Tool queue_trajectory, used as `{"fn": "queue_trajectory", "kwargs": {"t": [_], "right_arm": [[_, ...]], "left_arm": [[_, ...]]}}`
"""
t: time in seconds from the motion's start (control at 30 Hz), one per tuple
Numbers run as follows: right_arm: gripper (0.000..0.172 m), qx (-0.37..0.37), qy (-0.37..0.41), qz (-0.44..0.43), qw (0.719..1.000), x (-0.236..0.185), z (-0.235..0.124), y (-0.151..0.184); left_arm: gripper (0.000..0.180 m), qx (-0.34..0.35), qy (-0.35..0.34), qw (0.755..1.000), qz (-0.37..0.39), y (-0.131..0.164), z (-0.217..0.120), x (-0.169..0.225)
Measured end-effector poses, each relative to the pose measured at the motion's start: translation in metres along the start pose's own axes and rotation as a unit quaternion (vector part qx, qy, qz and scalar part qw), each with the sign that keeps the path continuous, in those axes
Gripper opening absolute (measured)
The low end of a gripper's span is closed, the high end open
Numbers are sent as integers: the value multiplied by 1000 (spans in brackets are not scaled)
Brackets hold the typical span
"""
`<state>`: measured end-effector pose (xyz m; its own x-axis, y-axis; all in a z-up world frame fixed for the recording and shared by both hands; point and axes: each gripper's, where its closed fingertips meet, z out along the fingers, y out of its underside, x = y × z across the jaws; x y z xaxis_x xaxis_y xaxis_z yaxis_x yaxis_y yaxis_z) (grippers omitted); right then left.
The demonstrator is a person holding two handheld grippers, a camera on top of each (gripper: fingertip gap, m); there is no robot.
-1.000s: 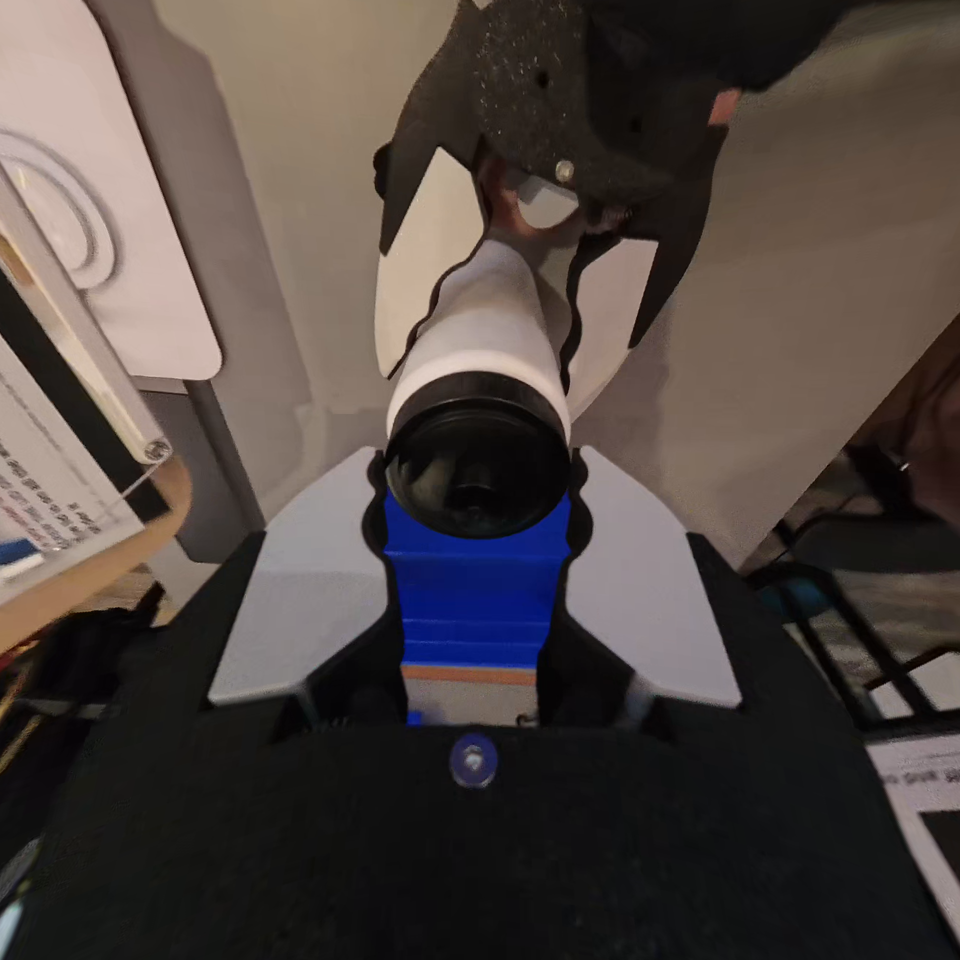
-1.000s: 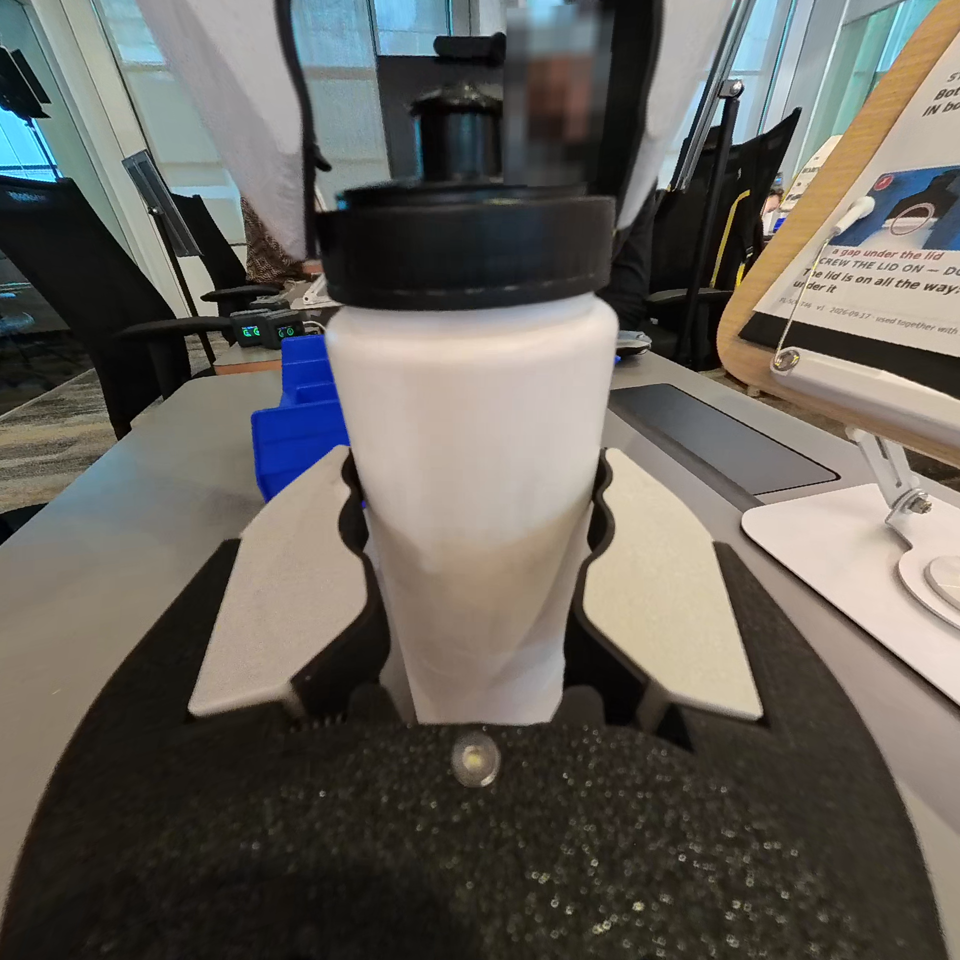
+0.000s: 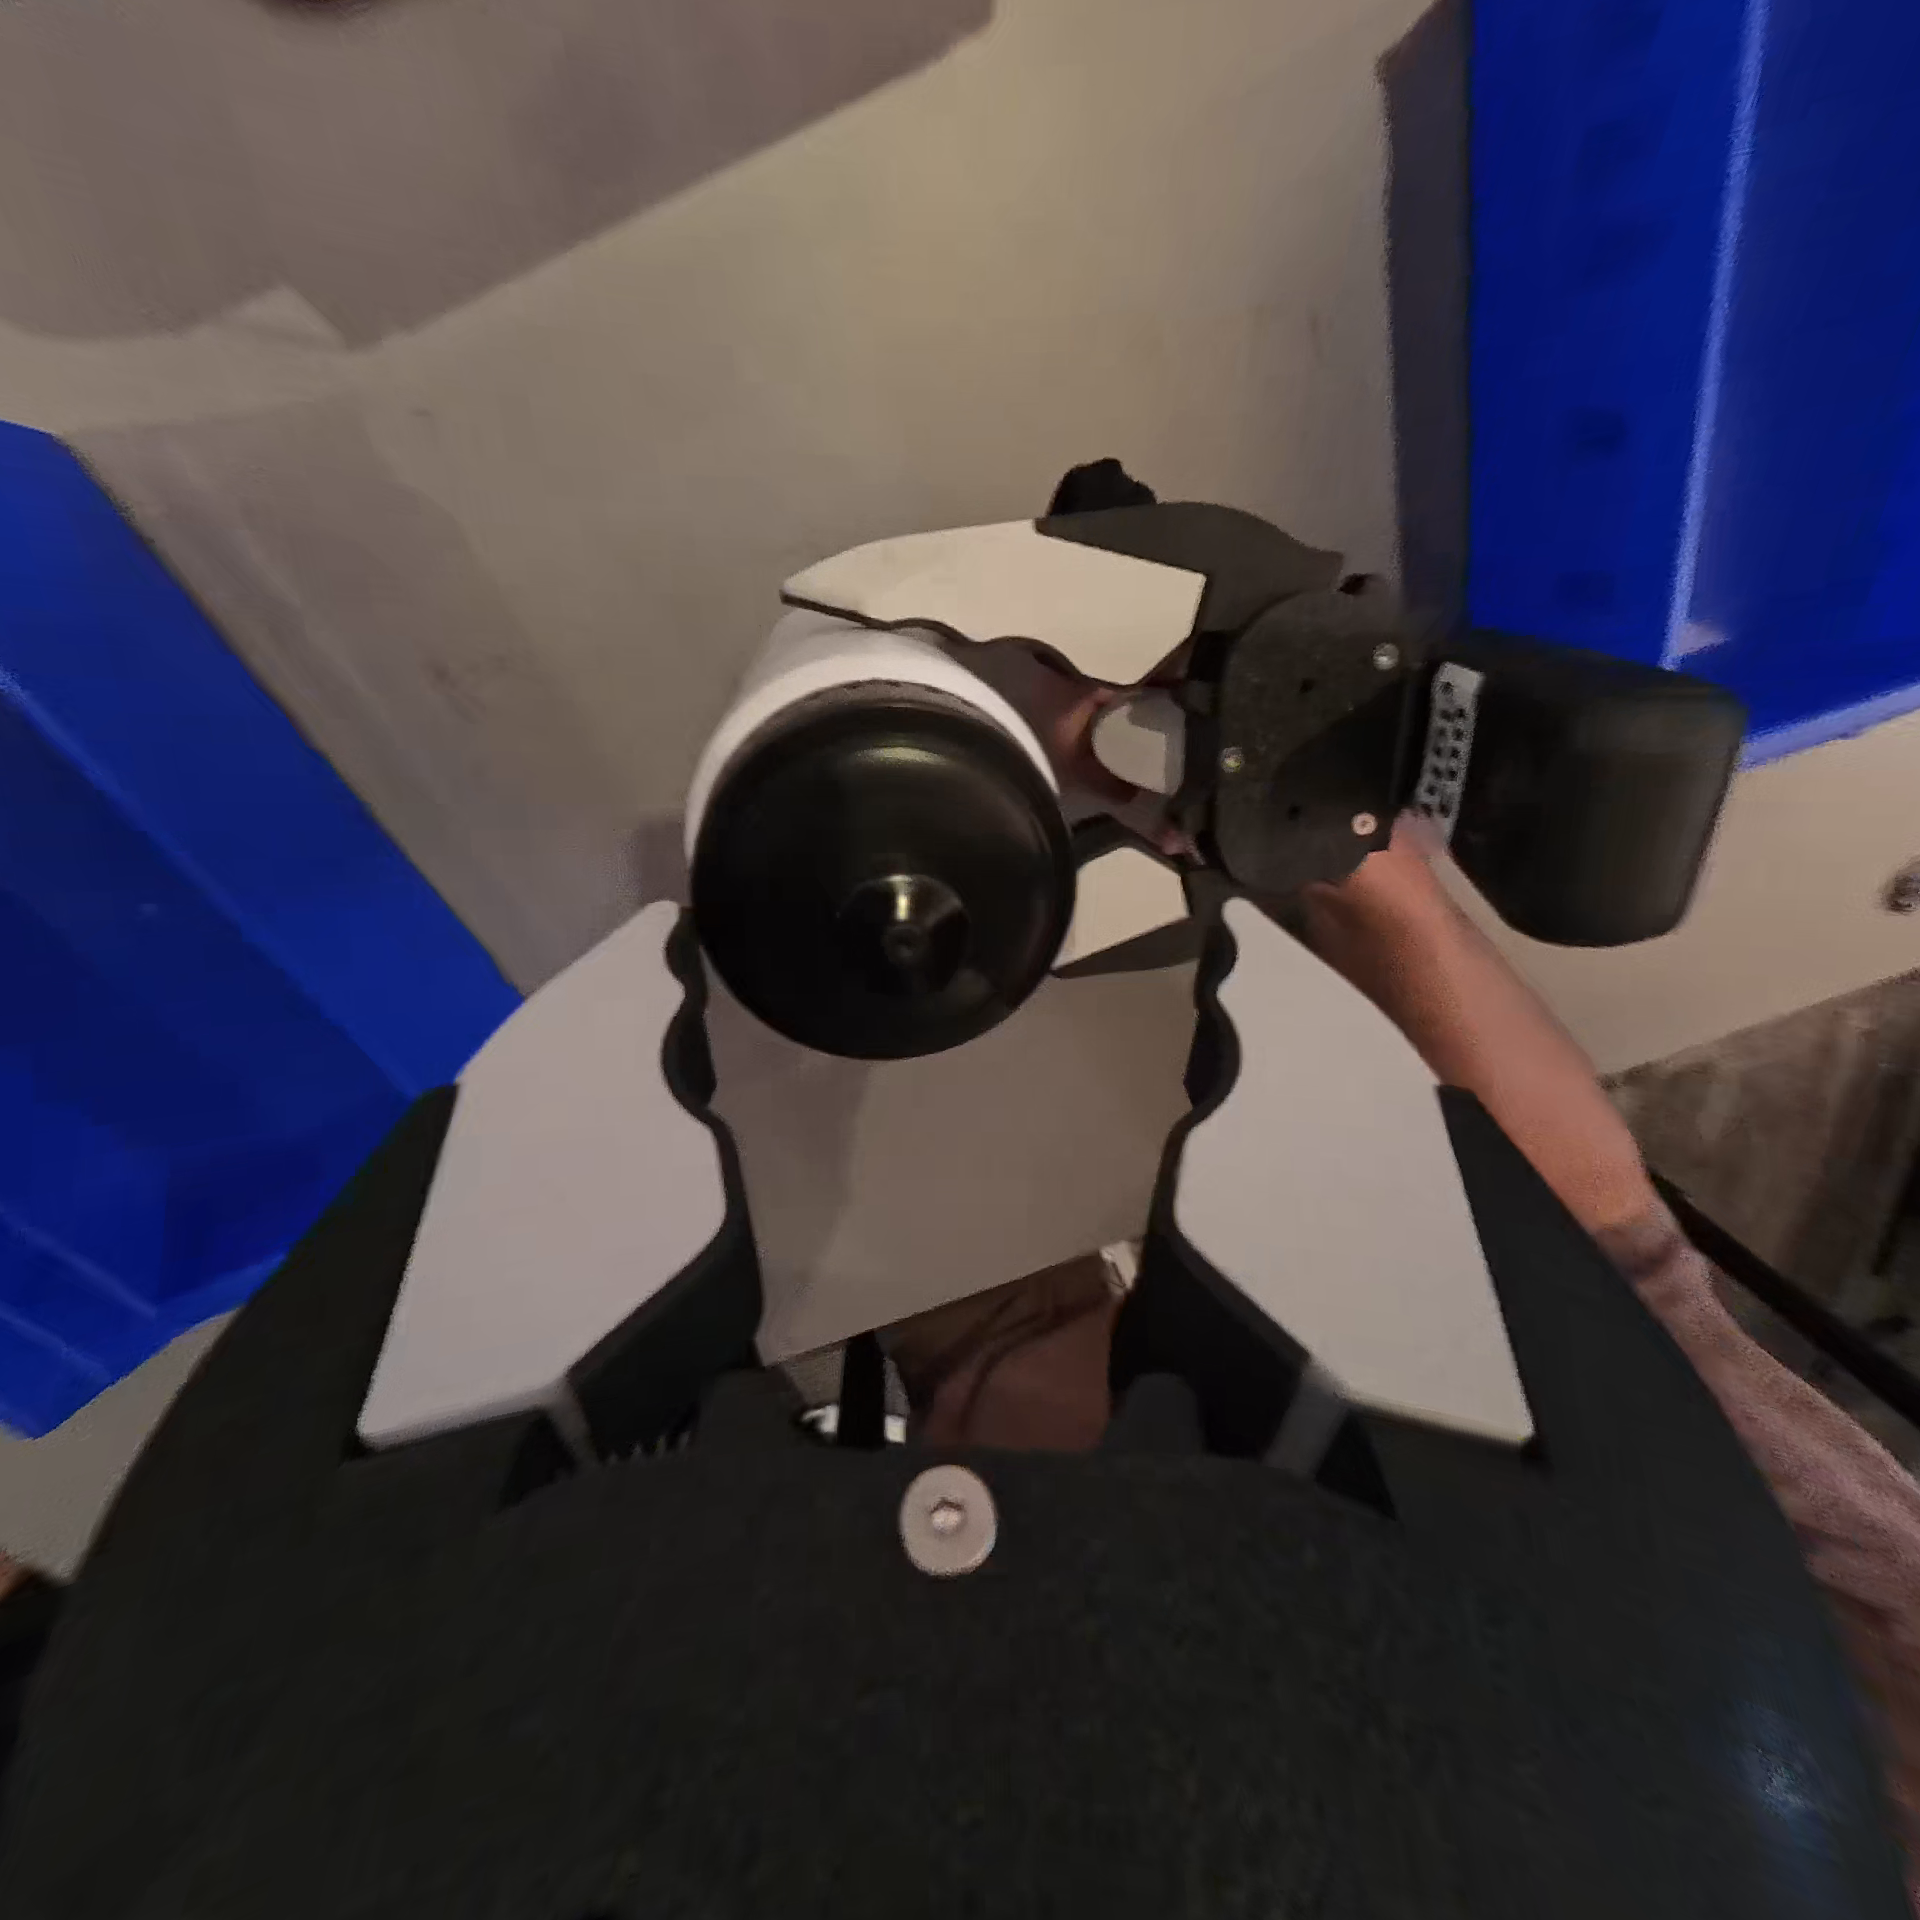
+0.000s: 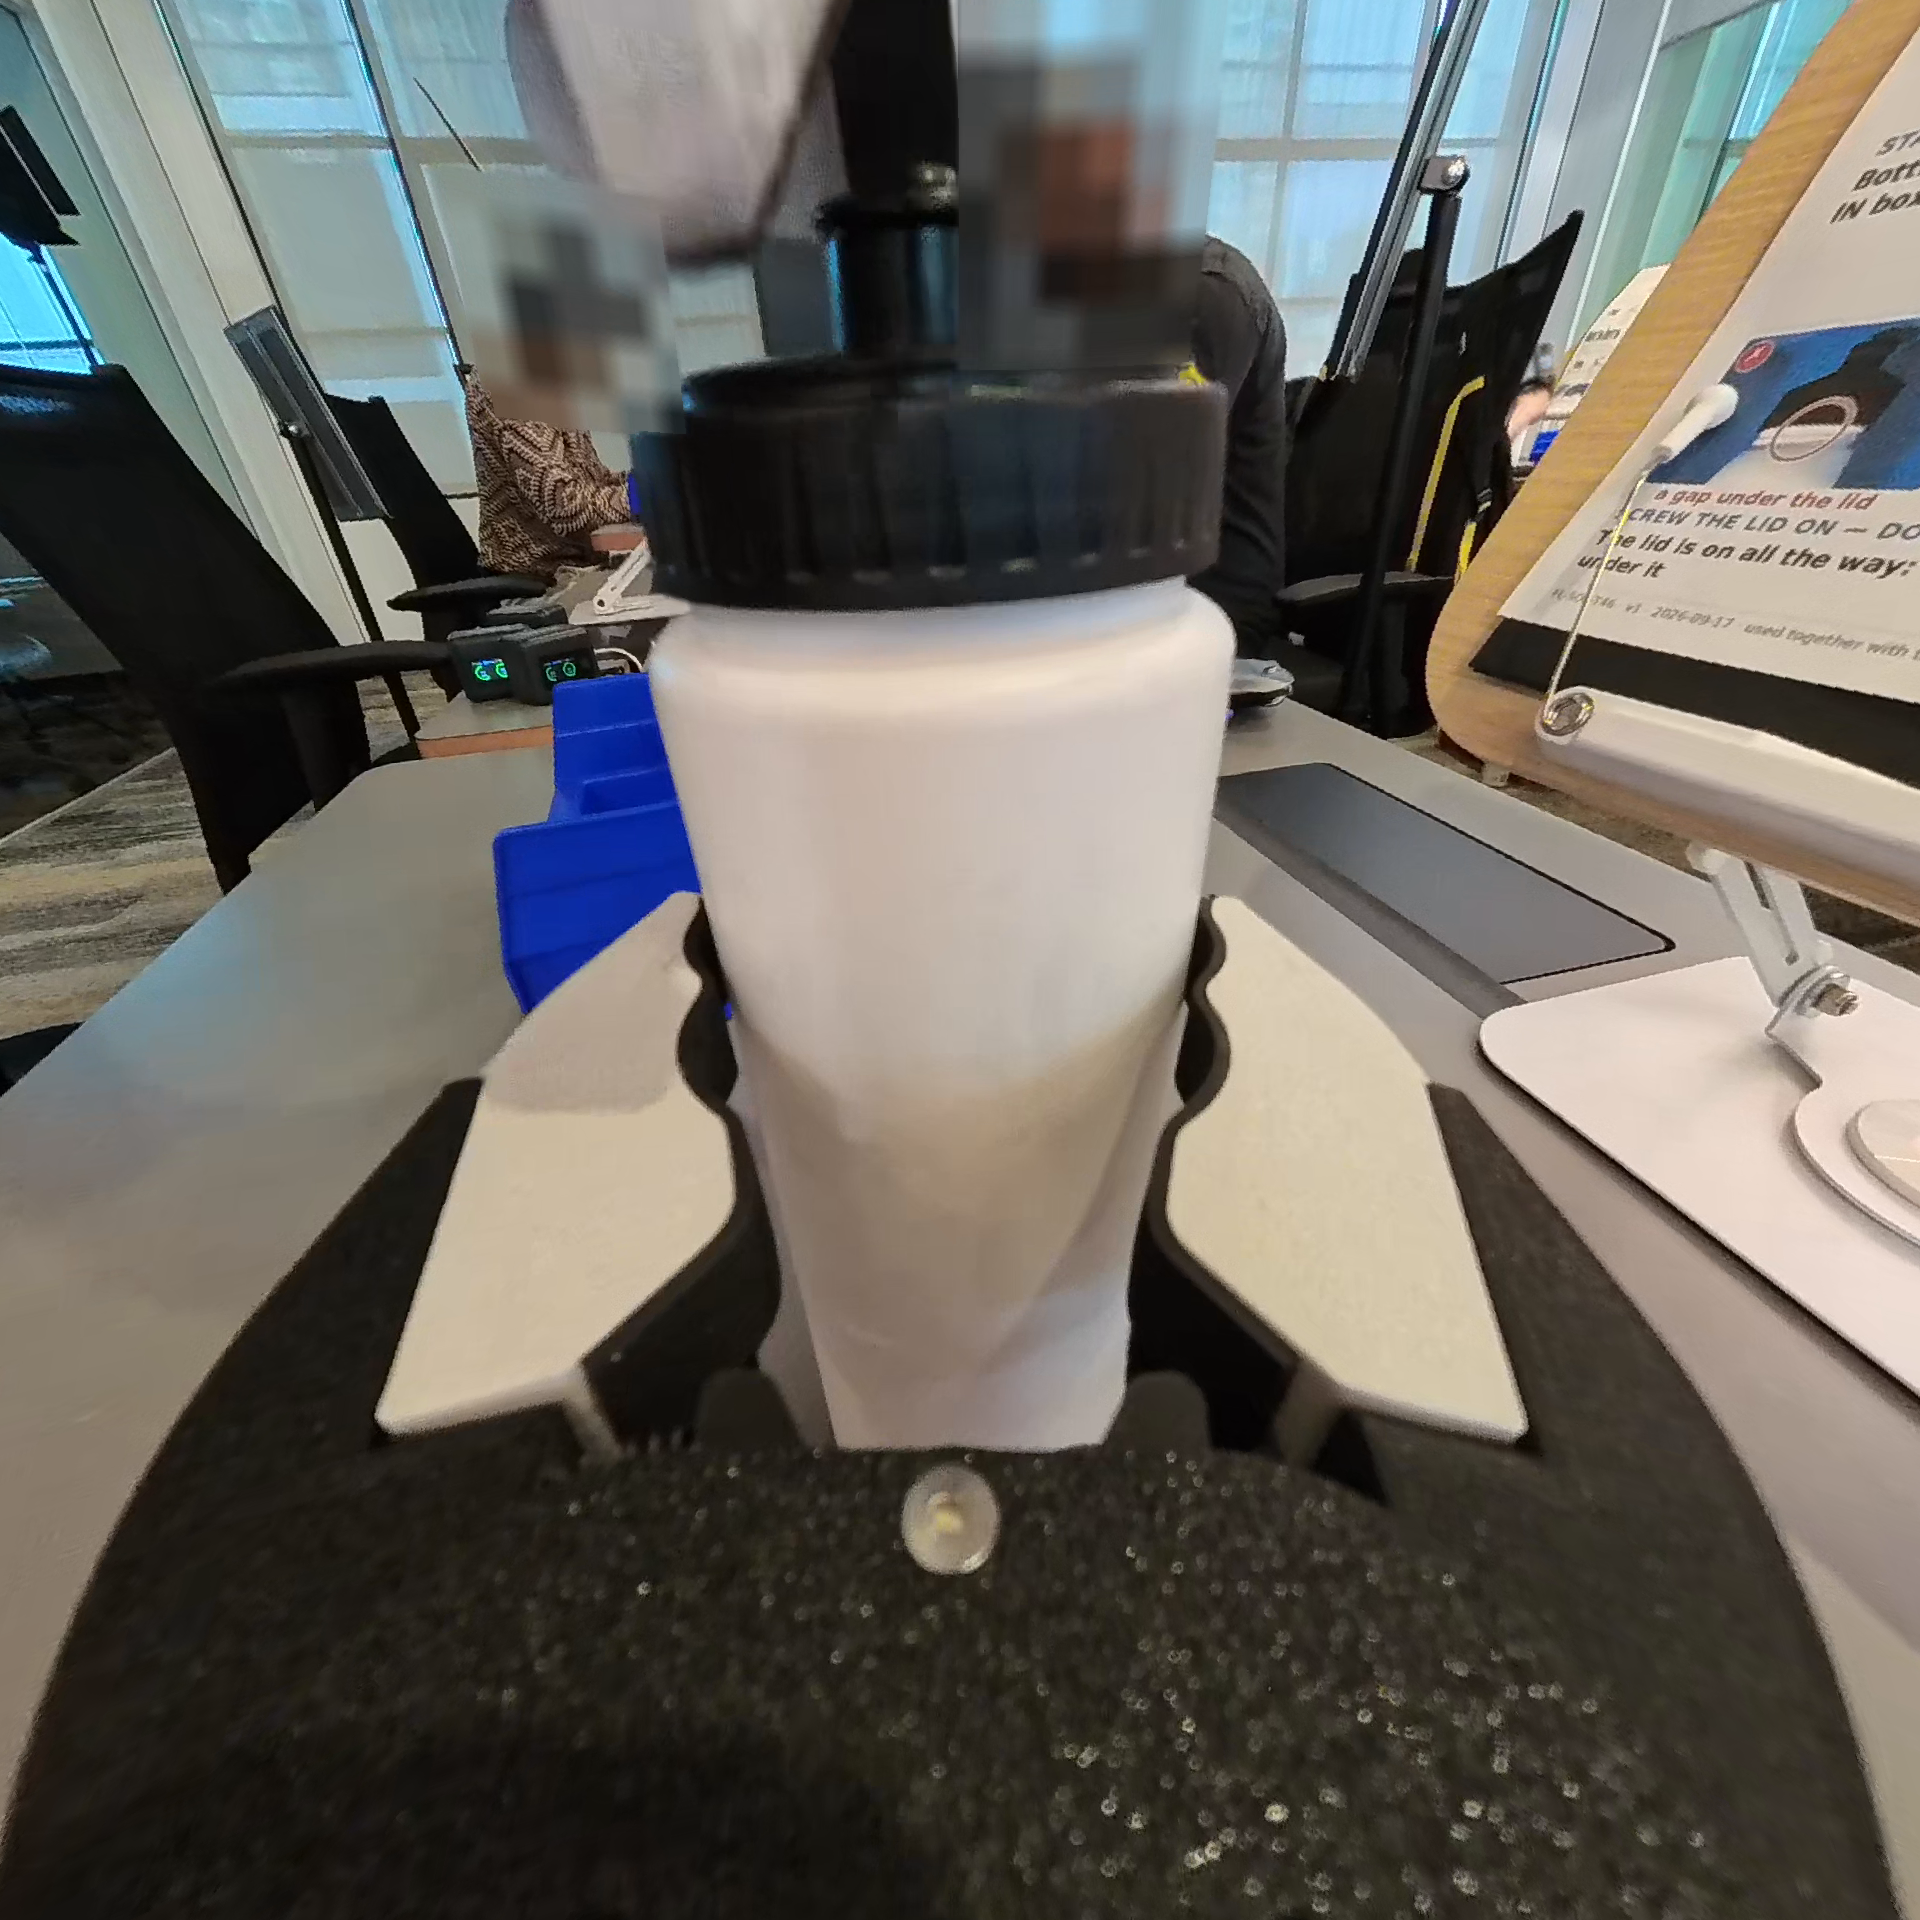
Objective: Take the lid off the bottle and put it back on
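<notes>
The right gripper (image 4: 951,997) pinches the white bottle (image 4: 940,883) low on its body, both pads pressed against it, holding it upright above the grey table (image 4: 260,997); the black lid (image 4: 935,488) sits on the bottle's neck; the left gripper (image 3: 945,977) looks down on the lid from above with its fingers spread wide and nothing in them; a blue bin (image 4: 592,831) stands just behind the bottle; a wooden board with a printed sheet (image 4: 1714,416) leans on a white stand (image 4: 1662,1091) to the right; black chairs (image 4: 156,540) crowd the room beyond.
</notes>
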<state>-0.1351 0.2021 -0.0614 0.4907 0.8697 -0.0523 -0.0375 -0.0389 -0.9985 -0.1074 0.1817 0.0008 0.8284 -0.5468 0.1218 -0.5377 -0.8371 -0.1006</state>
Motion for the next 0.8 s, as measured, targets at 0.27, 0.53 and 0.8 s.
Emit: {"fn": "queue_trajectory", "kwargs": {"t": [0.27,0.53,0.8], "right_arm": [[84,-2,-2,-2,1000,-2,1,0],[84,-1,-6,-2,1000,-4,3,1],[84,-5,-4,-5,1000,-4,4,1]], "left_arm": [[66,-40,-36,991,123,2,-1,-11],[68,-132,-65,896,418,6,-1,-18],[68,-198,-124,763,602,4,-2,-22]]}}
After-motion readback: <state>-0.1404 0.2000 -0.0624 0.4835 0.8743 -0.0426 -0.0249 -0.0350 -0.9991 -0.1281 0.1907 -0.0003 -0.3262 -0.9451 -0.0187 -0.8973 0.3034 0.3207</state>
